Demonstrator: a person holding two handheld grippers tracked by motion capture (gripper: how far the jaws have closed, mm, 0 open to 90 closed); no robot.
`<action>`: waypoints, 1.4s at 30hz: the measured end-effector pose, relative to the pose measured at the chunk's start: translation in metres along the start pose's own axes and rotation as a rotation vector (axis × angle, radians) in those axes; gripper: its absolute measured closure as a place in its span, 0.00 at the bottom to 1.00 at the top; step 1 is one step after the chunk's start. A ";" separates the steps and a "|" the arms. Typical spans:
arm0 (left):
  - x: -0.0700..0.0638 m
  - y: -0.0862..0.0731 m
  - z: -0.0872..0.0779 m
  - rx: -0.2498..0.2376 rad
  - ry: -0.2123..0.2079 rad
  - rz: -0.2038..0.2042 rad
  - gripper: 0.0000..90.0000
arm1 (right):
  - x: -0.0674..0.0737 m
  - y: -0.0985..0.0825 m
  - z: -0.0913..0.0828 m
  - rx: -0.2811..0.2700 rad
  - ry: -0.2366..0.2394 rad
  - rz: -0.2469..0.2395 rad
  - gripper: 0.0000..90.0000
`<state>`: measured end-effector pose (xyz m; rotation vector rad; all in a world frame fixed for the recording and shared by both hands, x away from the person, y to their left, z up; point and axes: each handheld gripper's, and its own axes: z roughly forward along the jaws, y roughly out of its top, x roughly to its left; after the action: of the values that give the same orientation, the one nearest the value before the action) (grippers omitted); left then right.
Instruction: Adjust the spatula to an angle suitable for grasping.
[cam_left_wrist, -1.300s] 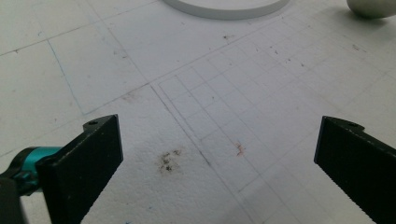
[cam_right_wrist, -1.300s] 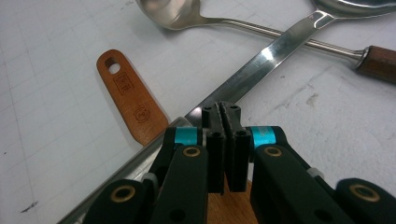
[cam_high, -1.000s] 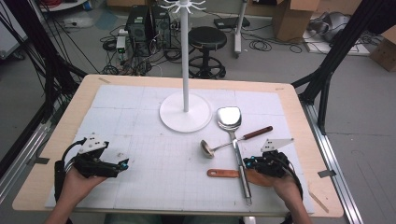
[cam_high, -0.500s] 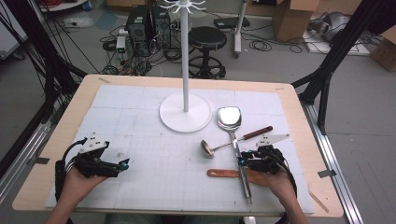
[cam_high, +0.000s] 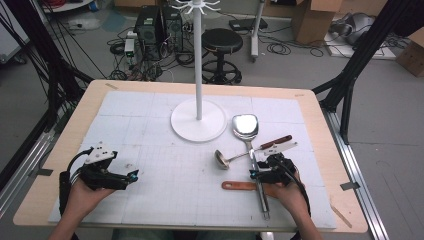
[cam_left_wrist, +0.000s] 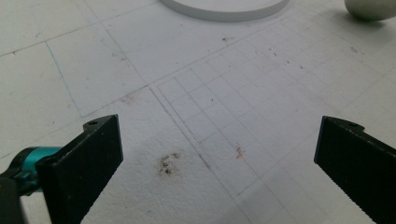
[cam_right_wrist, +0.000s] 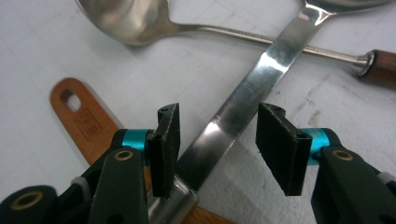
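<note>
1. The right hand-held gripper (cam_high: 256, 173) sits low over the long flat steel handle of the large polished metal serving spoon (cam_high: 248, 145); its jaws have just been opening and now stand partly apart, the handle between them, pads not pressing on it.
2. That spoon lies on the white gridded worktop (cam_high: 150, 130), bowl toward the round white base of the hook stand (cam_high: 198, 121).
3. Its handle crosses over a flat orange-brown wooden handle with a hanging hole (cam_right_wrist: 86, 121).
4. A small steel ladle with a wooden grip (cam_high: 222, 159) lies just beside, crossing under the spoon.
5. The left hand-held gripper (cam_high: 131, 176) rests well apart, jaws wide and empty.
</note>
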<state>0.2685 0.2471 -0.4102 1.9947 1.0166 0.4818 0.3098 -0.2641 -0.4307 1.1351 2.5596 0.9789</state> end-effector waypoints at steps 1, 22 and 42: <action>0.000 0.000 0.000 0.000 0.000 0.001 0.02 | 0.000 -0.001 -0.001 0.001 0.001 0.008 0.55; 0.000 0.000 0.000 -0.006 -0.002 -0.007 0.02 | -0.029 -0.017 -0.020 -0.004 -0.093 0.068 0.55; -0.001 0.001 0.003 -0.002 -0.007 0.000 0.02 | -0.040 -0.003 -0.008 0.026 -0.102 0.042 0.56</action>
<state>0.2701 0.2447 -0.4109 1.9936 1.0120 0.4752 0.3323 -0.2983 -0.4302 1.2176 2.4852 0.8750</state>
